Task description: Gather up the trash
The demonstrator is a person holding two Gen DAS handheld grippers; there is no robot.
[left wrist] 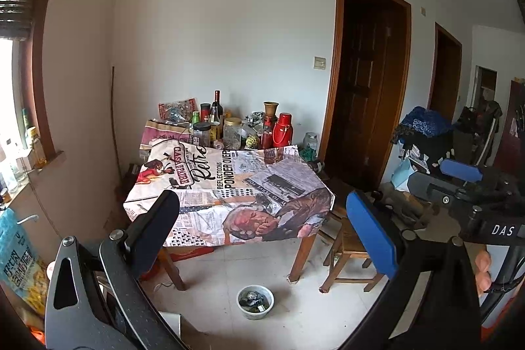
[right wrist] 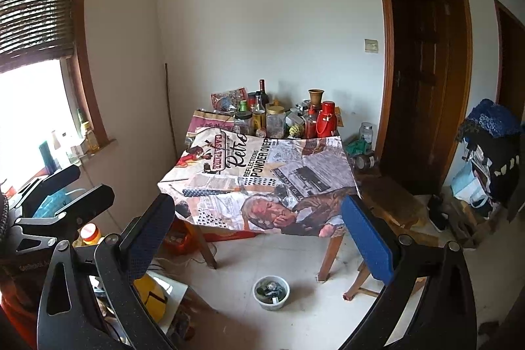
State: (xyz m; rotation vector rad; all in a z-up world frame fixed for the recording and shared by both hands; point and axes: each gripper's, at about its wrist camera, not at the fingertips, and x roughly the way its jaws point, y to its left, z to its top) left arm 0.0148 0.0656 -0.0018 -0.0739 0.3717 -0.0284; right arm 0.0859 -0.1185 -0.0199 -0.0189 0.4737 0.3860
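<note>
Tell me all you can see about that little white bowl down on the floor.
The white bowl is small and round, and looks like plastic or enamel. It sits upright on the pale tiled floor, just in front of the table with the newspaper-print cloth, apart from its legs. Inside lies a dark heap of scraps, with something shiny on top; what exactly is unclear. Nothing else touches it.

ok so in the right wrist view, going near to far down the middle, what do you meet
white bowl of dark scraps on the floor → wooden table under a newspaper-print cloth → clear jar with a gold lid → dark wine bottle with a red cap → white wall
</note>
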